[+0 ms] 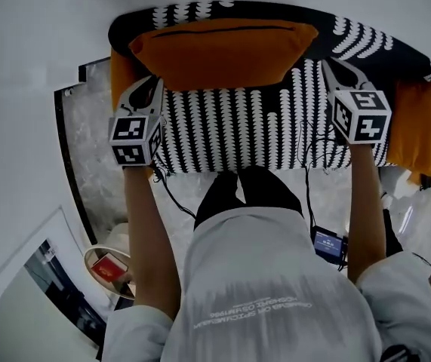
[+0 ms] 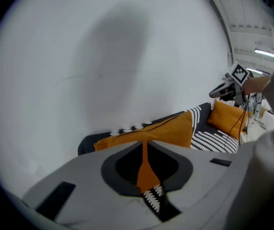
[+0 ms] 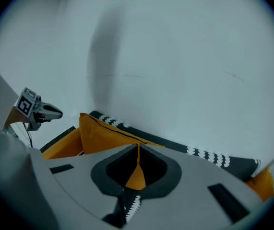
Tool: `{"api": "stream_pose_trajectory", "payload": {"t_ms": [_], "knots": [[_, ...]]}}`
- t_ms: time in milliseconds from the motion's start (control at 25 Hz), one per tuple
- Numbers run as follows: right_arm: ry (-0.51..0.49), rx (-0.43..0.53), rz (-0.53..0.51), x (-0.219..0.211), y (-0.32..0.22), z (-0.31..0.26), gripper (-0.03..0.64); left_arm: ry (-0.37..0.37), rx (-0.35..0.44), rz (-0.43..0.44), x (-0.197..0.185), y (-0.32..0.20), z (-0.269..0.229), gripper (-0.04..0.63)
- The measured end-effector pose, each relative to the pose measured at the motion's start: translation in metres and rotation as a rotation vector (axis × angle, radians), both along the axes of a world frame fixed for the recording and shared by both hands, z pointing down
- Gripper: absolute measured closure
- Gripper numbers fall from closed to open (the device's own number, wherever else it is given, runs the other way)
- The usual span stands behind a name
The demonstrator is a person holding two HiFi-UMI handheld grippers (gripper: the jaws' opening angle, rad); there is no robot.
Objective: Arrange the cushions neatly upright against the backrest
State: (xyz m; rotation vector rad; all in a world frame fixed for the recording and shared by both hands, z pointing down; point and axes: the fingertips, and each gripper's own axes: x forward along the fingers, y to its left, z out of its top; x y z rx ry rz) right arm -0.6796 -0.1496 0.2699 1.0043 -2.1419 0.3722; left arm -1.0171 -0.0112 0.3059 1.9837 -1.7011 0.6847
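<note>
An orange cushion (image 1: 219,51) stands upright against the backrest (image 1: 381,40) of a black-and-white patterned sofa. It also shows in the left gripper view (image 2: 170,131) and the right gripper view (image 3: 98,133). My left gripper (image 1: 155,81) hovers by its lower left corner, with the jaw tips together and nothing held (image 2: 141,143). My right gripper (image 1: 327,65) hangs just off the cushion's right edge, likewise shut and empty (image 3: 137,146). Through each narrow jaw slit I see only the cushion and seat beyond. Two more orange cushions sit at the sofa's left end (image 1: 121,78) and right end (image 1: 415,127).
A white wall rises behind the sofa. The patterned seat (image 1: 238,134) lies between my arms, and my knees touch its front edge. A small round table with a red item (image 1: 109,268) stands at lower left on the marbled floor. A device with a blue screen (image 1: 328,242) hangs by my right arm.
</note>
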Motion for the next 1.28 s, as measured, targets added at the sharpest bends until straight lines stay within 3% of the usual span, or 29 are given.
{"api": "stream_pose_trajectory", "payload": {"t_ms": [240, 640, 1040, 1280], "knots": [[-0.039, 0.120, -0.110, -0.027, 0.039, -0.061, 0.614, -0.030, 0.103, 0.051, 0.024, 0.010, -0.053, 0.581], [-0.167, 0.289, -0.040, -0.017, 0.110, -0.171, 0.614, -0.047, 0.248, 0.083, 0.062, 0.059, -0.139, 0.581], [-0.166, 0.389, -0.076, -0.004, 0.182, -0.229, 0.614, -0.069, 0.373, 0.112, 0.104, 0.102, -0.216, 0.581], [-0.165, 0.456, -0.084, 0.009, 0.206, -0.255, 0.614, -0.105, 0.517, 0.130, 0.115, 0.113, -0.276, 0.583]]}}
